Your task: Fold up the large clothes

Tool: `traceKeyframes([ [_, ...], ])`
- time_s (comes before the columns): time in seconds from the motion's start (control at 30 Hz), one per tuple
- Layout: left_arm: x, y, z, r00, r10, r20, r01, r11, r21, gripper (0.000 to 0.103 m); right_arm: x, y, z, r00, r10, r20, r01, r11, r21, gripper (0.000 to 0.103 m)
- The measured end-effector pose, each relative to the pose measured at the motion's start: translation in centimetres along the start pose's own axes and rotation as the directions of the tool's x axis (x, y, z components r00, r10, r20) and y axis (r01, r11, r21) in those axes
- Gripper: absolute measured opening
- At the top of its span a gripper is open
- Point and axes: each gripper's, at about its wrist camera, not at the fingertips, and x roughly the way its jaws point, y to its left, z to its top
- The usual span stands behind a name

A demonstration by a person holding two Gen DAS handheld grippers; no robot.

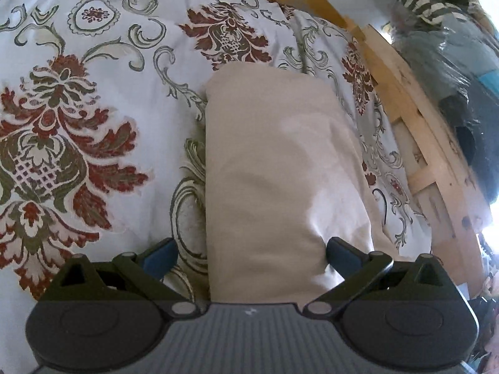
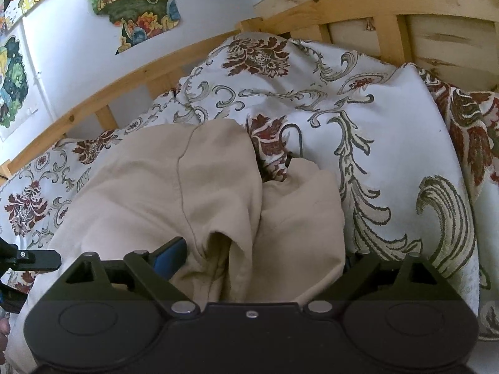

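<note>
On my left cam the left gripper [image 1: 251,254] has its fingers spread wide w/ the beige garment [image 1: 277,168] running up between them; the blue pads sit at either side of the cloth, not pinching it. That garment is a long folded strip lying on the floral bedspread [image 1: 78,124], its far end squared off. Past it, on the right, the wooden bed frame [image 1: 414,143], then a plastic-wrapped bundle [image 1: 449,62].

Right cam: the right gripper [image 2: 259,258] is buried in bunched beige fabric; I see one blue pad [image 2: 170,257], the other is hidden under cloth (so can't tell if it's gripping). Further out, a thin black cord [image 2: 294,138] on the bedspread, wood rails, then pictures [image 2: 134,6] on the white wall.
</note>
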Motion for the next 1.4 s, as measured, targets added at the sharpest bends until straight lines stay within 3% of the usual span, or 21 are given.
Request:
traceKeyframes([
  [0.23,-0.3,0.3,0.3,0.999,-0.041,-0.001,0.041,0.999,-0.021,0.102,-0.1,0.0,0.0,1.0,-0.003,-0.003,0.003,1.0,0.007,0.092],
  [0.47,0.3,-1.6,0.1,0.998,-0.053,-0.03,0.056,0.995,0.088,0.102,-0.1,-0.1,-0.1,1.0,-0.004,-0.002,0.004,1.0,0.005,0.092],
  [0.67,0.9,-2.2,0.8,0.997,-0.034,-0.072,0.043,0.992,0.122,0.102,-0.2,0.1,-0.2,1.0,-0.015,0.007,0.015,1.0,-0.003,0.091],
  [0.83,0.2,-1.2,1.4,0.999,-0.008,-0.034,0.013,0.99,0.143,0.102,-0.2,0.1,-0.2,1.0,-0.018,0.011,0.018,1.0,-0.001,0.091],
  [1.07,1.0,0.8,1.3,0.994,-0.095,-0.058,0.097,0.994,0.042,0.098,0.0,0.1,-0.2,1.0,-0.019,0.01,0.019,1.0,-0.002,0.091],
  [1.2,1.3,0.3,2.0,0.989,-0.112,-0.092,0.113,0.994,0.002,0.089,0.0,0.2,-0.1,1.0,-0.021,-0.002,0.021,1.0,-0.007,0.092],
  [1.27,1.6,-0.4,2.5,0.989,-0.085,-0.121,0.087,0.996,0.013,0.087,0.0,0.6,0.0,0.999,-0.034,-0.007,0.034,0.999,-0.03,0.092],
  [1.37,1.9,-1.6,3.0,0.988,-0.041,-0.152,0.048,0.998,0.043,0.081,-0.1,1.0,0.3,1.0,-0.031,0.002,0.031,0.998,-0.05,0.085],
  [1.4,1.8,-2.1,3.1,0.988,-0.018,-0.154,0.027,0.998,0.056,0.079,-0.1,1.0,0.3,1.0,-0.023,0.008,0.023,0.998,-0.052,0.075],
])
